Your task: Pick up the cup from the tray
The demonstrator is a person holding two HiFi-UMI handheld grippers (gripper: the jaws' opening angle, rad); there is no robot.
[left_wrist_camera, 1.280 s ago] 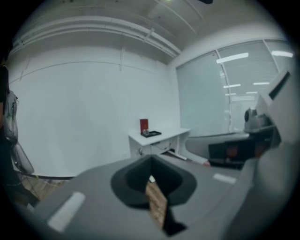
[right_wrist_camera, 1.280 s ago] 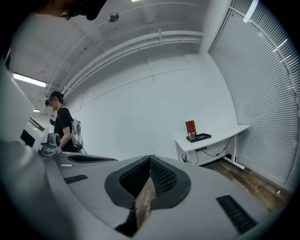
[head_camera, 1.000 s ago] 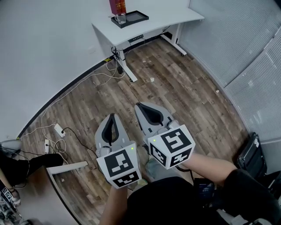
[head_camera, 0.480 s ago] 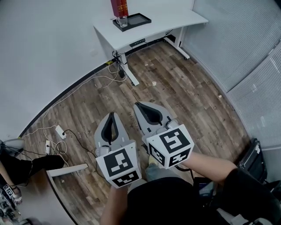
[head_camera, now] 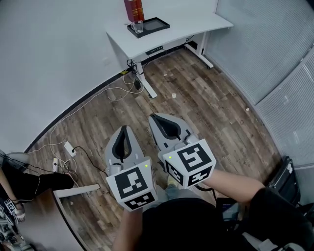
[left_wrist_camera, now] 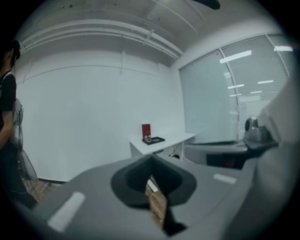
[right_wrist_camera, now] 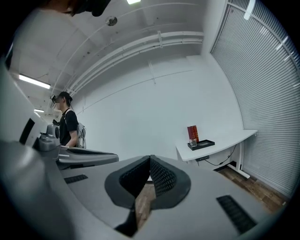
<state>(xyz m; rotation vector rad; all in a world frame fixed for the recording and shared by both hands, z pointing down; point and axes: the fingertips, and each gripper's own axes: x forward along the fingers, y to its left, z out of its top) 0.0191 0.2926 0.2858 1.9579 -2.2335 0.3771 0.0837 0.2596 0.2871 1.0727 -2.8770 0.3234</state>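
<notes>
I hold my left tool [head_camera: 123, 129] and right tool [head_camera: 154, 118] side by side above the wooden floor [head_camera: 211, 112], each with its jaws pressed together and nothing between them. The clear cup [head_camera: 139, 26] stands at the left end of the black tray [head_camera: 158, 23] on the white table [head_camera: 191, 24], well ahead of me (a red box [head_camera: 133, 8] rises just behind the cup).

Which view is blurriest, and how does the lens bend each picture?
Head view: sharp, evenly lit, floor edge bowed. Left gripper view: hazy, soft, dark round corners, desk blurry. Right gripper view: clearer, cup visible, lamp glaring.
</notes>
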